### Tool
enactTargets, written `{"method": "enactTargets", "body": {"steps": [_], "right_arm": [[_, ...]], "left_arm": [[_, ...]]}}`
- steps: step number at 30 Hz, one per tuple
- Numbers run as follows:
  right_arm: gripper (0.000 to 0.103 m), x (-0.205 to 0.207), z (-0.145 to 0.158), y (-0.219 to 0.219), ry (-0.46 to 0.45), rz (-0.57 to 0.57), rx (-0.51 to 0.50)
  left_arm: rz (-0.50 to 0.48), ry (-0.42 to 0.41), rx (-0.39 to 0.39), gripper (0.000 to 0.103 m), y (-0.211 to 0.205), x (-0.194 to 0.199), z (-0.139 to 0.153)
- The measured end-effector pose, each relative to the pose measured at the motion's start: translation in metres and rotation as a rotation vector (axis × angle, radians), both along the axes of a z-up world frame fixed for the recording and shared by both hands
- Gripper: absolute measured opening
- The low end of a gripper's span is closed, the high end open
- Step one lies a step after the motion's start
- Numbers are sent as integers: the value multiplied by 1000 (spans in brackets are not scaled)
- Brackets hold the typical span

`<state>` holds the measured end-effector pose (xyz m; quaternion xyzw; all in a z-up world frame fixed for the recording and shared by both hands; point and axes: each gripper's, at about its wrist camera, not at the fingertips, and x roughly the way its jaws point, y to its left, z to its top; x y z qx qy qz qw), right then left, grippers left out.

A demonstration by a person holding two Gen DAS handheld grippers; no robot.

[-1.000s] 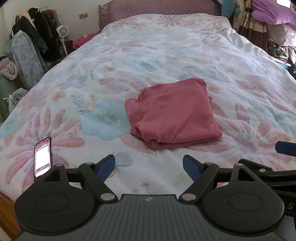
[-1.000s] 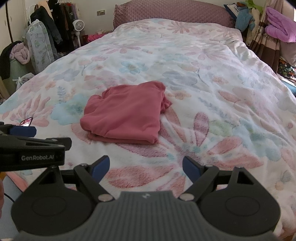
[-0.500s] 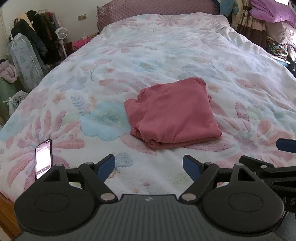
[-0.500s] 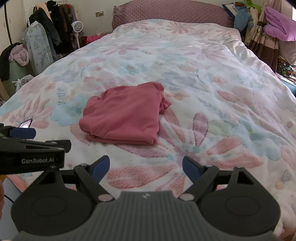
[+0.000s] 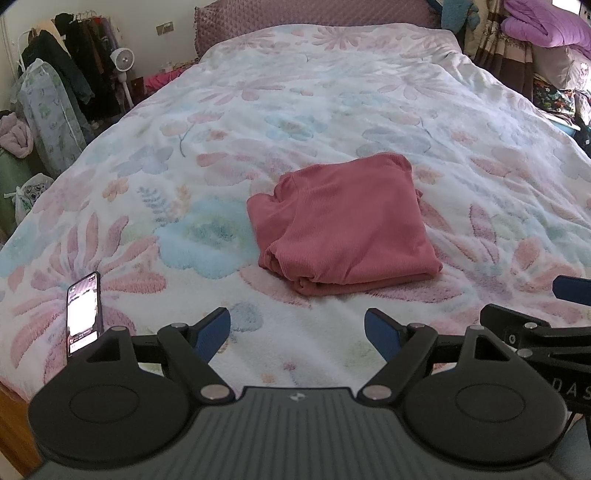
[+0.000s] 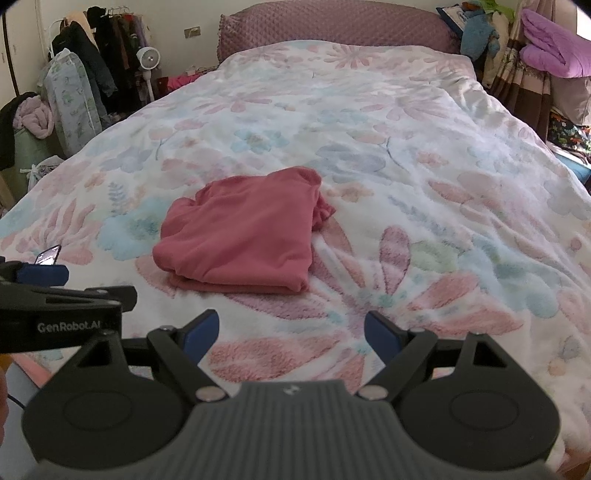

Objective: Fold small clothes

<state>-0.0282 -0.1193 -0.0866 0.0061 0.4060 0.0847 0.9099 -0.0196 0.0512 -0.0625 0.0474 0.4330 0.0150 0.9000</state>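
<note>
A pink ribbed garment (image 5: 343,225) (image 6: 242,234) lies folded into a rough rectangle on the flowered bedspread (image 5: 332,110), a bunched bit sticking out at its far right corner. My left gripper (image 5: 297,334) hovers open just short of the garment's near edge, nothing between its blue pads. My right gripper (image 6: 291,332) is also open and empty, near the bed's front edge and a little right of the garment. Each gripper shows at the edge of the other's view.
A lit phone (image 5: 84,314) lies on the bedspread at the near left. A clothes rack (image 5: 74,70), a small fan (image 5: 122,61) and bags stand left of the bed. A padded headboard (image 6: 332,26) and piled bedding (image 6: 554,48) are at the far end and right.
Both grippers stay open and almost still; the views have drifted only slightly. The garment has not moved.
</note>
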Motion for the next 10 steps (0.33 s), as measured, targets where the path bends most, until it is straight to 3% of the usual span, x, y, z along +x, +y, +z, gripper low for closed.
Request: {"method": "enactTargets", "body": {"steps": [10], "right_arm": [[82,0,-2,1,8,2,1]], "left_arm": [[4,1,5,96,2,2,-2]]}}
